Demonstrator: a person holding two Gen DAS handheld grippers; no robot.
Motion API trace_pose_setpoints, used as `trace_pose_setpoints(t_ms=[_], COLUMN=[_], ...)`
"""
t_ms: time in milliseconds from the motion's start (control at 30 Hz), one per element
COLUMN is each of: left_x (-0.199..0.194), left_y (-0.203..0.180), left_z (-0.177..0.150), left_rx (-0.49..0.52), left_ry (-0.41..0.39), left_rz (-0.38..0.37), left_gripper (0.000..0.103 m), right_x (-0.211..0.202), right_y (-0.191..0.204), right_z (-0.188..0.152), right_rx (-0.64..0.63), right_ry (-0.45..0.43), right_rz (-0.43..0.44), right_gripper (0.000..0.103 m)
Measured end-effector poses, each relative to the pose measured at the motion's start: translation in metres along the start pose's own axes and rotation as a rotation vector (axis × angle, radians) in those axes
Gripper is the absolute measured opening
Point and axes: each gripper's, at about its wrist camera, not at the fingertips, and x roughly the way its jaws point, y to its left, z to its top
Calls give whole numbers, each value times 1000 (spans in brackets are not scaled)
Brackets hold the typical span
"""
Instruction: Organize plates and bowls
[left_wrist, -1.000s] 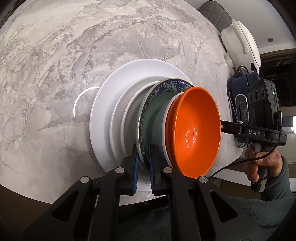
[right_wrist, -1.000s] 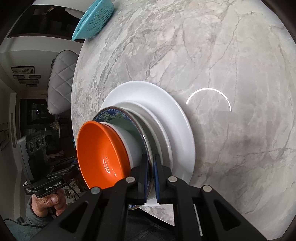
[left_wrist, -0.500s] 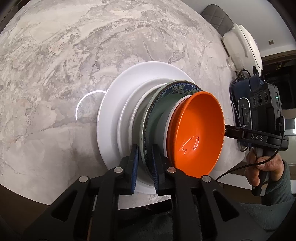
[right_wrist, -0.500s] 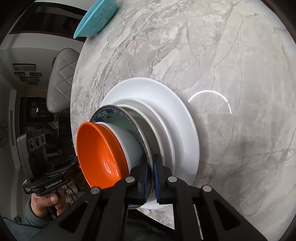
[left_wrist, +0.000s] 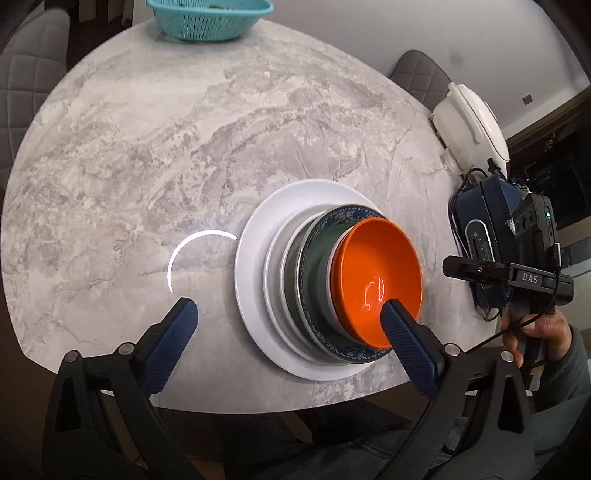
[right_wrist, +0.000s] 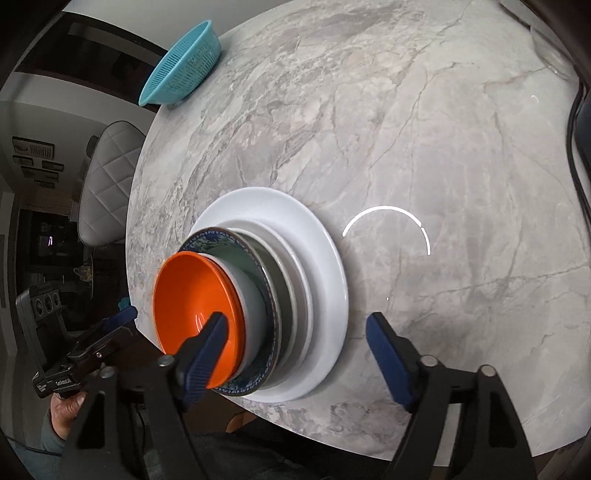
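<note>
Sitting on the counter (left_wrist: 155, 155), the stacked dishes (left_wrist: 258, 280) lie between both hand-held grippers. Left hand-held gripper (left_wrist: 288, 314) and right hand-held gripper (right_wrist: 295, 325) angle steeply downward, jaws opening, gripping nothing.

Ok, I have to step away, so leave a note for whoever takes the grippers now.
Left gripper: jaws opening, nothing pressed between them.
Right gripper: jaws opening too, gripping nothing.
Stack: orange bowl on top, white bowl under it, then blue-rimmed plate, smaller white plates, large white plate lowest, near the table edge.
Done: plates and bowls nested by size.
Left: probably nothing but drawing the grippers clear.
</note>
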Motion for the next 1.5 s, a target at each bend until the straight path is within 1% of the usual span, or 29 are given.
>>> trace_pose_setpoints(t_ms=[33,100,133,167,233,267,300,333,400,433,467,533,600,667,733,800,833,967,1033,1067,1133,1233,1300,1367,1500], left_x=[-9,-29,-41,-53,-75,-85,-95,-104,-117,-121,-123,-123,-118,-115,-117,-116,-114,-116,-116,-116,-115,-115,-116,-112,-112], left_y=[-6,-23,-33,-43,-65,-76,-86,-96,-117,-127,-137,-154,-166,-170,-174,-180,-183,-189,-191,-192,-193,-197,-197,-194,-188], left_z=[-3,-10,-15,-20,-29,-33,-37,-43,-51,-57,-64,-77,-85,-89,-94,-92,-91,-85,-80,-80,-81,-79,-79,-78,-80], left_rx=[11,25,26,27,11,-15,-43,-73,-143,-169,-195,-234,-236,-264,-271,-234,-209,-171,-150,-156,-172,-152,-143,-144,-143], left_ry=[-46,-148,-211,-268,-367,-405,-439,-479,-515,-528,-531,-506,-465,-427,-419,-398,-389,-401,-393,-380,-372,-356,-348,-313,-303], left_rz=[33,100,142,168,224,265,282,280,285,269,264,271,256,252,267,377,404,391,384,388,419,379,383,398,421], left_gripper=[101,101,101,101,101,101,101,101,101,101,101,101,101,101,101,101,101,101,101,101,101,98,98,98,98], right_x=[-5,-14,-18,-22,-31,-35,-41,-46,-60,-68,-77,-99,-116,-127,-132,-134,-135,-138,-140,-141,-144,-147,-147,-147,-144], right_y=[1,3,4,6,12,15,16,18,22,24,27,35,42,47,51,50,49,46,49,52,58,65,67,68,71], right_z=[-2,-5,-6,-7,-10,-12,-13,-16,-23,-27,-31,-42,-53,-63,-72,-78,-80,-85,-89,-91,-95,-99,-100,-99,-99], right_rx=[-10,-33,-47,-64,-119,-148,-174,-197,-250,-275,-301,-360,-394,-405,-417,-421,-413,-365,-358,-360,-360,-356,-348,-340,-334], right_ry=[-12,-41,-56,-70,-111,-126,-138,-152,-191,-210,-236,-306,-365,-389,-402,-410,-415,-414,-420,-426,-434,-448,-454,-452,-449], right_rz=[-8,-19,-17,-15,-15,-11,-5,3,12,12,13,11,-17,-43,-99,-138,-155,-186,-186,-192,-189,-193,-200,-209,-223], right_gripper=[86,92,94,97,98,98,98,99,99,100,100,102,103,103,103,103,103,103,103,103,103,103,103,103,103])
